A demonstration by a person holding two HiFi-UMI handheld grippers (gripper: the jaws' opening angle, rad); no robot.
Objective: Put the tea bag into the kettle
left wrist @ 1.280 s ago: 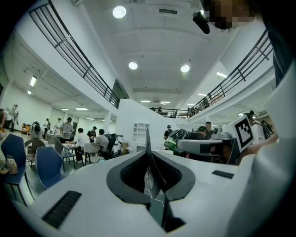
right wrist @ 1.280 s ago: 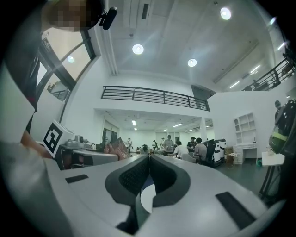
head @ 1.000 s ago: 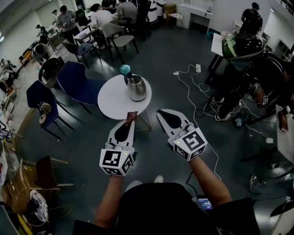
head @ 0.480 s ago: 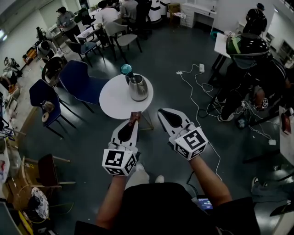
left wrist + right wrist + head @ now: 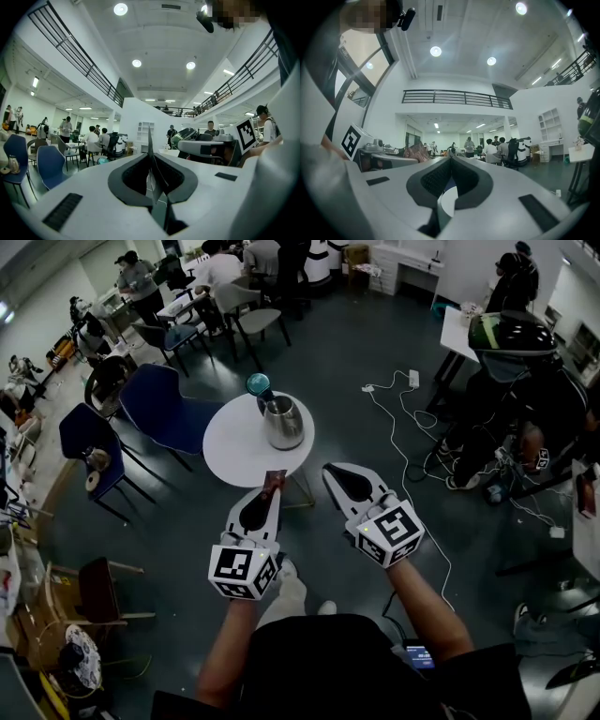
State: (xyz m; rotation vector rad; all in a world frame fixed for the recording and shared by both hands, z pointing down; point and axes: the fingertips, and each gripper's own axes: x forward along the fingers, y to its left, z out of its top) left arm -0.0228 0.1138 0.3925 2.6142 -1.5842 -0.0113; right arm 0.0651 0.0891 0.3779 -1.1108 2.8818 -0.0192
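Jaws of the left gripper (image 5: 269, 492) pinch the tea bag (image 5: 273, 478) at the near edge of the round white table (image 5: 230, 444), right gripper (image 5: 328, 470) closed empty alongside, kettle (image 5: 283, 422) upright on the table's far right.

Reflecting light off the polished, glossy metal of the silver pot-bellied kettle (image 5: 282, 422). Showing a smooth, matt finish on the round white table top (image 5: 230, 448). Showing smooth, matt white plastic on the left gripper (image 5: 272, 487) and right gripper (image 5: 330, 469), with black inner pads (image 5: 435, 181) looking finely ribbed and rubbery. Presenting the thin reddish-brown tea bag packet (image 5: 273, 479) as crinkled and slightly shiny. Showing matt cloth on the dark blue chair (image 5: 159, 407). Giving off a dull sheen across the smooth grey floor (image 5: 356, 352).
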